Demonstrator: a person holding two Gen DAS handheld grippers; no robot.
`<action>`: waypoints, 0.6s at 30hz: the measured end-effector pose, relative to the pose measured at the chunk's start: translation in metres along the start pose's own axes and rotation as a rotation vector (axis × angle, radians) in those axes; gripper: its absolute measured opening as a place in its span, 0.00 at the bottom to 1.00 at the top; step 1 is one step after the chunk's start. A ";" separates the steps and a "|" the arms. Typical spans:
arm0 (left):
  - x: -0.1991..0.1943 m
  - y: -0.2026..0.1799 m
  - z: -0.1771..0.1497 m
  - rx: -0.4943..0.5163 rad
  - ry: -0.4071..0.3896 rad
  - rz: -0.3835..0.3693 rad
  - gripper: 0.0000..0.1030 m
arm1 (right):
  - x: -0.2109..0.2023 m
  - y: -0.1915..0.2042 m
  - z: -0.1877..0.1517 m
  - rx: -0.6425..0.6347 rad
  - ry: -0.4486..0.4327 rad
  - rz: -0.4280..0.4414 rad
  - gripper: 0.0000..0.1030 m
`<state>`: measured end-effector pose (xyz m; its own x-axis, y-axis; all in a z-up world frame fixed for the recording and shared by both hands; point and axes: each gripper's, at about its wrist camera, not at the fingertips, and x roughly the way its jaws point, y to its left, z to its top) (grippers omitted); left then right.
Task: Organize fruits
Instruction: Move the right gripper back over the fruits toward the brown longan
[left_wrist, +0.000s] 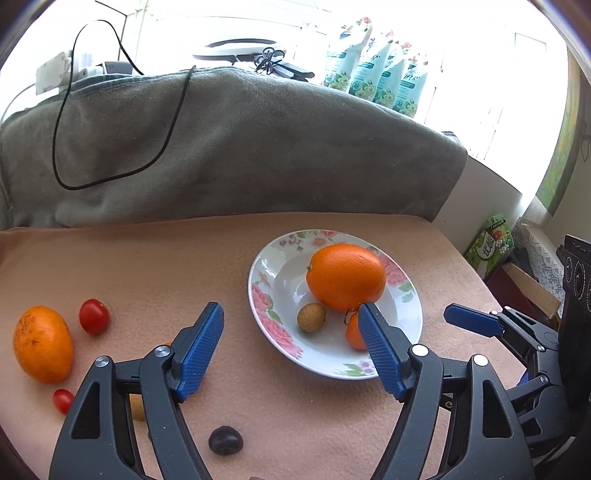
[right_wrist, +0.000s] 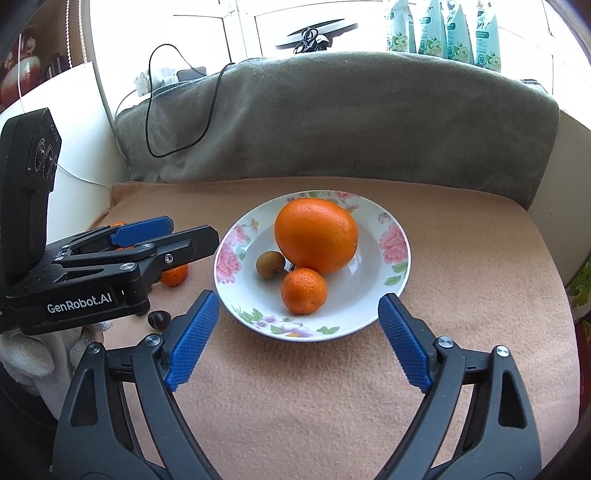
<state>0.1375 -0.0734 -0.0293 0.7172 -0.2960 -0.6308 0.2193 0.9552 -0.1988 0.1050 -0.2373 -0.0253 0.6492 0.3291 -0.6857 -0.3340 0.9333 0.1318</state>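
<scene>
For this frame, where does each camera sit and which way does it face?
Left wrist: on the left gripper, angled down at the flowered plate from its left; own open jaws low in frame, right gripper at the right edge, loose fruit on the cloth to the left.
Right wrist: on the right gripper, facing the plate head on; own open jaws low, left gripper and a gloved hand at left.
Shared: the plate, its large orange, and the grey cushion behind.
</scene>
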 end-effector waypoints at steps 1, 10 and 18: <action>-0.001 0.000 0.000 0.000 -0.002 0.001 0.73 | -0.001 0.000 0.000 0.002 -0.001 0.001 0.88; -0.017 0.003 -0.004 0.000 -0.020 0.005 0.73 | -0.011 0.008 -0.002 0.009 -0.016 0.012 0.88; -0.037 0.016 -0.011 -0.015 -0.044 0.025 0.73 | -0.019 0.023 -0.005 0.004 -0.019 0.036 0.88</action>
<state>0.1069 -0.0476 -0.0170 0.7510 -0.2708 -0.6022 0.1911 0.9621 -0.1943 0.0814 -0.2232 -0.0128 0.6494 0.3650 -0.6671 -0.3548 0.9214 0.1588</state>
